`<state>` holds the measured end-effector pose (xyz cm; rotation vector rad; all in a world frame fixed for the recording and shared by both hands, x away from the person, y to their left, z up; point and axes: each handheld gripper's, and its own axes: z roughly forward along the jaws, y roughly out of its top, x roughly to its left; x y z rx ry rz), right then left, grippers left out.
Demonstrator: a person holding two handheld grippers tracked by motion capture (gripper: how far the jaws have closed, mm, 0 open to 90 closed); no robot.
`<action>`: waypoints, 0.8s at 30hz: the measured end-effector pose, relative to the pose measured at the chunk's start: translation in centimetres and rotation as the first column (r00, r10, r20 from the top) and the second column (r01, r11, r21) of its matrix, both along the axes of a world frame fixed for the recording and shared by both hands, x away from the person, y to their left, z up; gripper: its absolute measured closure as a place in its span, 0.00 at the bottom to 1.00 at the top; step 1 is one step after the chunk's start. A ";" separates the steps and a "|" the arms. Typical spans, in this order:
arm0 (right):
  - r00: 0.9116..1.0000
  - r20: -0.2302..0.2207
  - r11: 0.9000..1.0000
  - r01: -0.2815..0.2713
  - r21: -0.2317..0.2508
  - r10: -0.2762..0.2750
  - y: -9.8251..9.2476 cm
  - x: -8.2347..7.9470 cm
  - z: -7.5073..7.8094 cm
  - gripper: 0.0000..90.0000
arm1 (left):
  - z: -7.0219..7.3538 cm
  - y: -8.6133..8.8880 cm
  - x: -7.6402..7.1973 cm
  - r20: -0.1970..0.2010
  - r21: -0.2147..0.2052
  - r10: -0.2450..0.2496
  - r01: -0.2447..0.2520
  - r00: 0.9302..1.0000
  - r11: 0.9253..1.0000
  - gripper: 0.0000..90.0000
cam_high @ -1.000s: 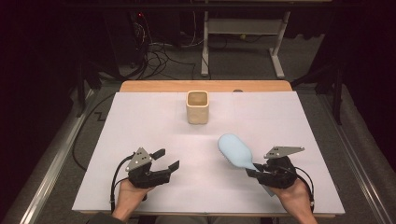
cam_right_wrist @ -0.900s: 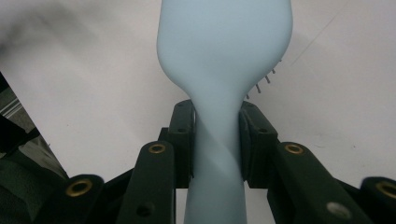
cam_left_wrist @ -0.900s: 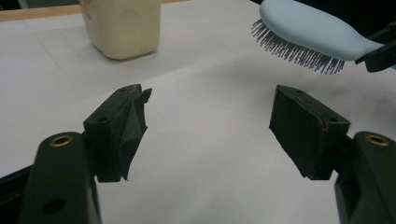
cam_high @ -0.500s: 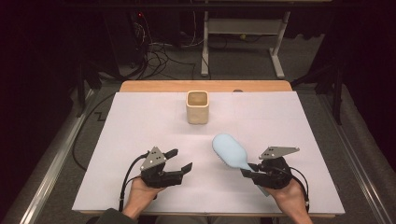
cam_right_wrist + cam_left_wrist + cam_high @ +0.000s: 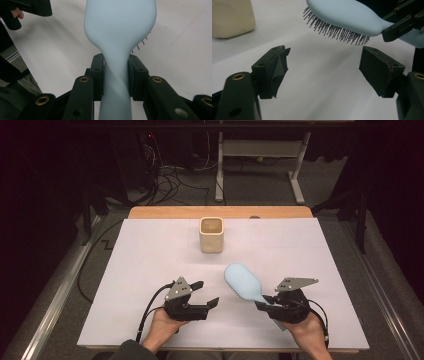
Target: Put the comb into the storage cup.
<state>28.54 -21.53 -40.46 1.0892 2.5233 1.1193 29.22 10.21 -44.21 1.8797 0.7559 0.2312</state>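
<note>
A light-blue hairbrush point(image 5: 243, 282) hangs just above the white table top, bristles down. My right gripper point(image 5: 265, 303) is shut on its handle; the right gripper view has the handle point(image 5: 115, 82) squeezed between both pads. My left gripper point(image 5: 207, 294) is open, left of the brush, and its jaws have just been opening with nothing between them. In the left gripper view the brush head point(image 5: 342, 15) and its dark bristles float beyond my left gripper point(image 5: 324, 65). A beige square cup point(image 5: 211, 234) stands upright near the table's far middle.
White paper point(image 5: 150, 250) covers the table, and a wooden edge point(image 5: 220, 212) runs along the far side. Cables and a desk frame point(image 5: 260, 155) lie on the dark floor beyond. The cup point(image 5: 232, 17) is at the upper left of the left gripper view.
My left hand has slid right toward the brush and its jaws have spread wider. The right gripper has swung the brush head a little left, toward the table's middle.
</note>
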 end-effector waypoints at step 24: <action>0.999 0.011 0.999 -0.032 0.018 0.032 1.0 0.0 -0.1 0.79 | -0.8 -2.9 1.5 -0.108 -0.043 -0.064 0.059 0.992 0.997 0.17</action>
